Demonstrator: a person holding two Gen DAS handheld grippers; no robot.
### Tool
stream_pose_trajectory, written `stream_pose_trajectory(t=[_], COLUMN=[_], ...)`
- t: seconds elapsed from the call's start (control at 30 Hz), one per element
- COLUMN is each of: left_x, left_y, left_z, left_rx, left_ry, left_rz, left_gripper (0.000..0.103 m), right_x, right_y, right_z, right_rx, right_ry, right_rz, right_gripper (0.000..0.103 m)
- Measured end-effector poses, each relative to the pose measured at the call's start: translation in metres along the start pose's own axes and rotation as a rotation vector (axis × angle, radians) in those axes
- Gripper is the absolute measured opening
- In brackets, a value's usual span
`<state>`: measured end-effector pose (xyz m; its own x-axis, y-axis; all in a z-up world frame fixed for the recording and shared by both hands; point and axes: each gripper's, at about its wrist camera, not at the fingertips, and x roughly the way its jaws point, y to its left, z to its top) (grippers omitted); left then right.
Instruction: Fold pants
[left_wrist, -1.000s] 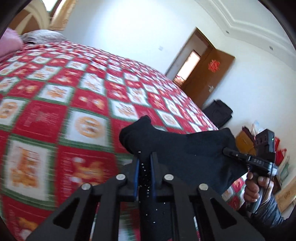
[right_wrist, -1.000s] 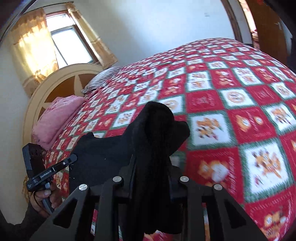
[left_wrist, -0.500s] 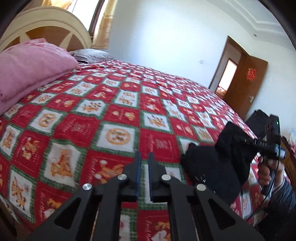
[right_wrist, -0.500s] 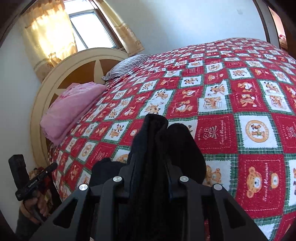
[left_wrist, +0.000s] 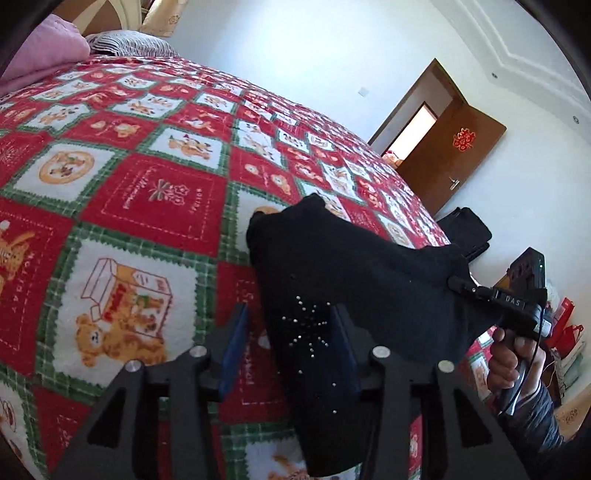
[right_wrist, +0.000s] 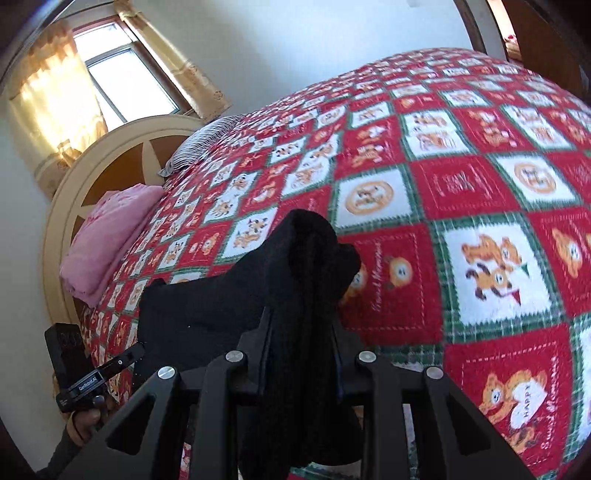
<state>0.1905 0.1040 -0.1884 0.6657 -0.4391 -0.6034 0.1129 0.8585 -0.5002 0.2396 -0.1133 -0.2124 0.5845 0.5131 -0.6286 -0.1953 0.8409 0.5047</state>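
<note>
With the right gripper (right_wrist: 301, 332) clamping the bunched black pants (left_wrist: 354, 280) and the left gripper (left_wrist: 291, 332) gaping around them, they are risking sagging crooked over the bed's (left_wrist: 147, 192) near edge.

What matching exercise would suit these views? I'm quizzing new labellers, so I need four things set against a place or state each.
Things:
1. black fabric pants
2. left gripper
3. folded pink blanket
4. brown wooden door

Places or states:
a. stands open
b. wide open, clamping nothing
c. clamped in the right gripper
d. lies beside the cream headboard

Pairs: 1-c, 2-b, 3-d, 4-a.
</note>
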Motion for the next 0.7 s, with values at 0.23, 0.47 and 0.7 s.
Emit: stream_pose_trajectory(t=[0.23, 0.47, 0.7], left_x=[0.007, -0.041, -0.097], left_y=[-0.005, -0.006, 0.034], left_z=[0.0, 0.014, 0.038], left_rx=[-0.005, -0.004, -0.014], left_ry=[-0.001, -0.092, -0.198], left_rz=[-0.007, -0.065, 0.03], left_gripper=[0.012, 0.011, 0.011], right_x=[-0.003, -0.013, 0.027], right_y=[0.0, 0.026, 0.088], right_z=[0.0, 0.01, 0.04], right_rx=[-0.002, -0.055, -0.124], right_ry=[-0.012, -0.013, 0.004], right_rz=[0.023, 0.055, 0.174], right_gripper=[0.026, 0.026, 0.026])
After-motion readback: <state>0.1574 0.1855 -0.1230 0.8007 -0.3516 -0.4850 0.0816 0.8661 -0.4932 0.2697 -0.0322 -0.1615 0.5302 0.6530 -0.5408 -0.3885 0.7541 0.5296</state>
